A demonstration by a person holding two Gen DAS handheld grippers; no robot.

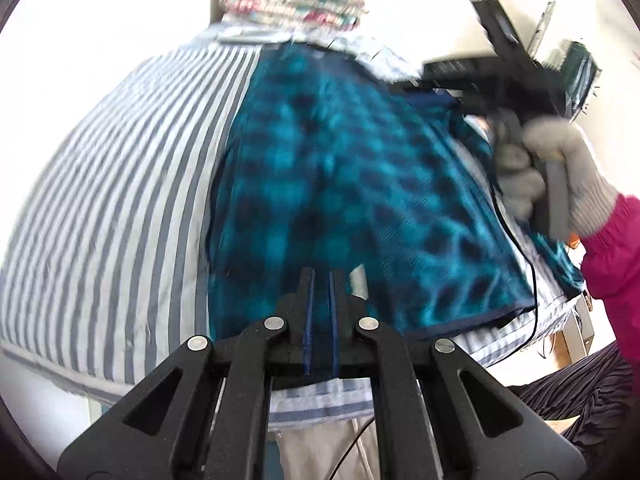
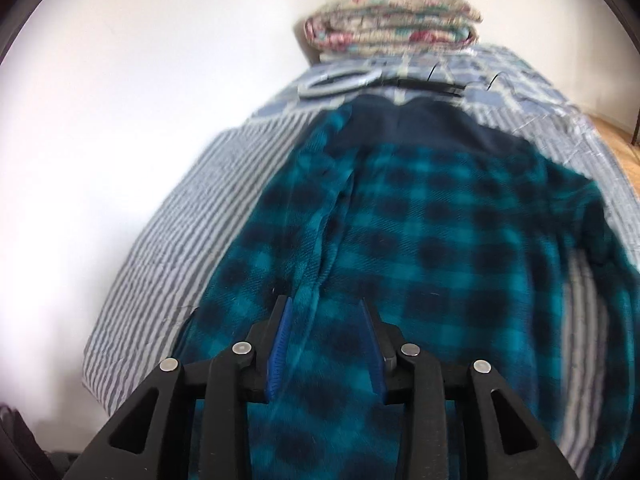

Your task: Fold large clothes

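**Plaid garment spread on the striped bed, both grippers over its near edge**

We are holding the left gripper (image 1: 321, 276) with its 2 blue pads (image 1: 308, 320) drawn almost together, only a thin slit showing between them and nothing pinched there. Its tips are hovering over the near hem of the garment (image 1: 340, 168), beside a small pale tag (image 1: 359, 278).

We are holding the right gripper (image 2: 326, 304) with its pads (image 2: 280, 344) parted; a raised fold of the teal plaid cloth is running up between them, but neither pad is pressing on it. In the left view our gloved right hand (image 1: 560, 168) is wrapping that gripper's handle above the garment's right side, a pink sleeve (image 1: 612, 248) behind it.

The garment is lying lengthwise on the bed (image 1: 120, 200), its dark collar (image 2: 420, 128) at the far end, striped sheet showing on both sides. Beyond the collar a pale ring (image 2: 340, 82) is lying on a checked cover (image 2: 500, 80), and a folded floral quilt (image 2: 392, 20) is sitting at the head against the white wall. Both views are blurred.
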